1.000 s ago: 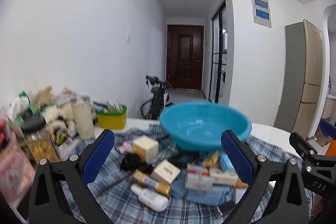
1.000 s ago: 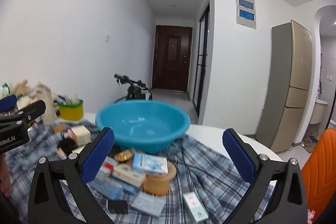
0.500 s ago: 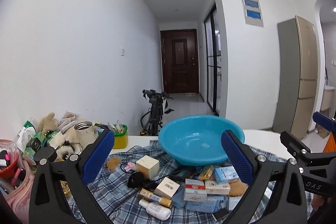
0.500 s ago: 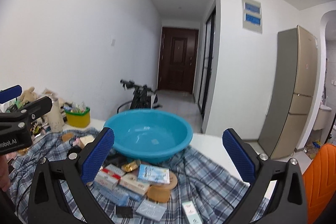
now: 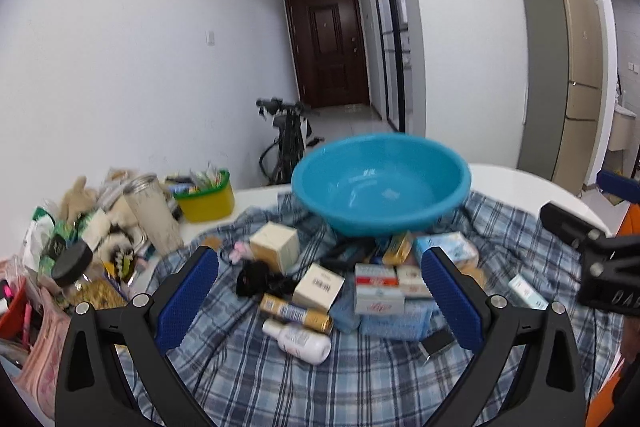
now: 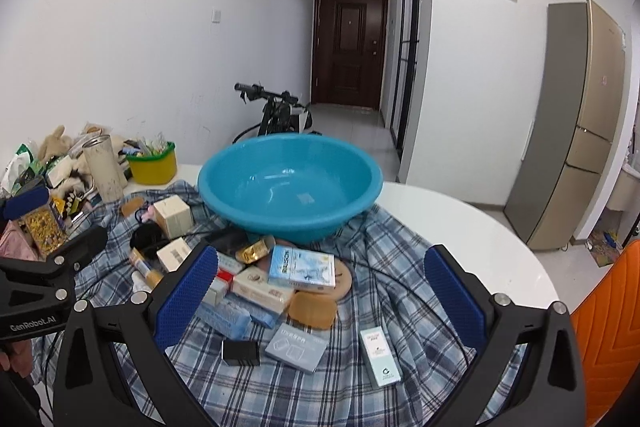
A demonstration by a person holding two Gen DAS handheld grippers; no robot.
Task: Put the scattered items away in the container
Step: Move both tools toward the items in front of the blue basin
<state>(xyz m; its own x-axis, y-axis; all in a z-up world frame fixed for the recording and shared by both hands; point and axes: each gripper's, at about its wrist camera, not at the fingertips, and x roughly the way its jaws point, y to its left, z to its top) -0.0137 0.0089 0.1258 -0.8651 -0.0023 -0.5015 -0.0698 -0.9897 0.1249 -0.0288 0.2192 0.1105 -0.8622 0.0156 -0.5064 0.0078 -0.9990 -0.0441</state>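
An empty blue basin (image 5: 380, 187) (image 6: 290, 185) stands at the far side of a plaid cloth (image 5: 360, 379) (image 6: 400, 267). Several small boxes, tubes and a white bottle (image 5: 298, 339) lie scattered on the cloth in front of it, among them a cream cube box (image 5: 276, 245), a light blue box (image 6: 302, 267) and a tall white box (image 6: 380, 357). My left gripper (image 5: 320, 299) is open and empty, hovering above the pile. My right gripper (image 6: 320, 291) is open and empty above the pile's right side.
A yellow tub (image 5: 206, 197) (image 6: 154, 163), a steel cup (image 5: 154, 213), jars and soft toys crowd the table's left. The white table (image 6: 460, 227) shows bare at the right. An orange chair (image 6: 608, 327) stands at the right; a bicycle (image 6: 276, 115) is behind.
Both grippers have tilted down and moved closer over the pile; the items now sit higher and larger in both views. Both stay open.
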